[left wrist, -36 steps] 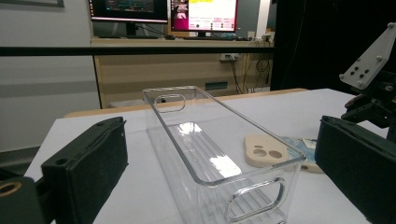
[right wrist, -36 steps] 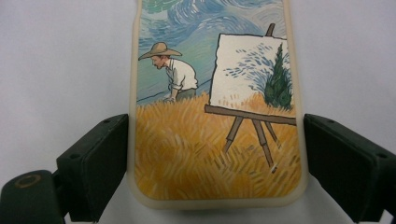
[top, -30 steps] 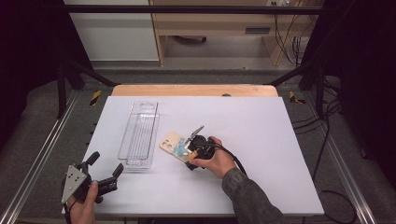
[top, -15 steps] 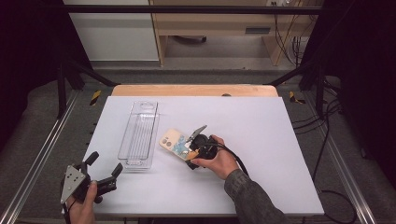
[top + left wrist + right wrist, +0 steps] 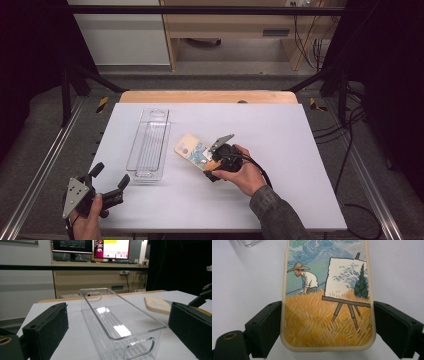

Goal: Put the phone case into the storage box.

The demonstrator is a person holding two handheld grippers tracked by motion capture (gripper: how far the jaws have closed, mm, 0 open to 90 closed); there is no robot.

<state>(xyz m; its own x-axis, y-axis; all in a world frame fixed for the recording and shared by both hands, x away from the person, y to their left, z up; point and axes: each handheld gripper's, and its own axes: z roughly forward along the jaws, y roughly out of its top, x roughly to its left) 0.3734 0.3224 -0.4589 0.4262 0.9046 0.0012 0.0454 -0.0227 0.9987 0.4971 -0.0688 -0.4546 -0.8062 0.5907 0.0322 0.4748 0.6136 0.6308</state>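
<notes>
Since a second earlier the right gripper (image 5: 216,161), jaws clamped on the phone case (image 5: 192,149) at frame centre, had nudged it toward the clear bin (image 5: 148,145), while the left gripper (image 5: 107,178) waited, jaws apart, lower left.

Surface: a white rectangular table (image 5: 280,130) with a wooden strip at its far edge is carrying everything.
Bin: a clear, long plastic bin (image 5: 149,144) is standing left of centre, lengthwise towards 12 o'clock.
Case: a cream-rimmed painted phone case (image 5: 192,150) is lying at the centre, just at the bin's 3 o'clock.
</notes>
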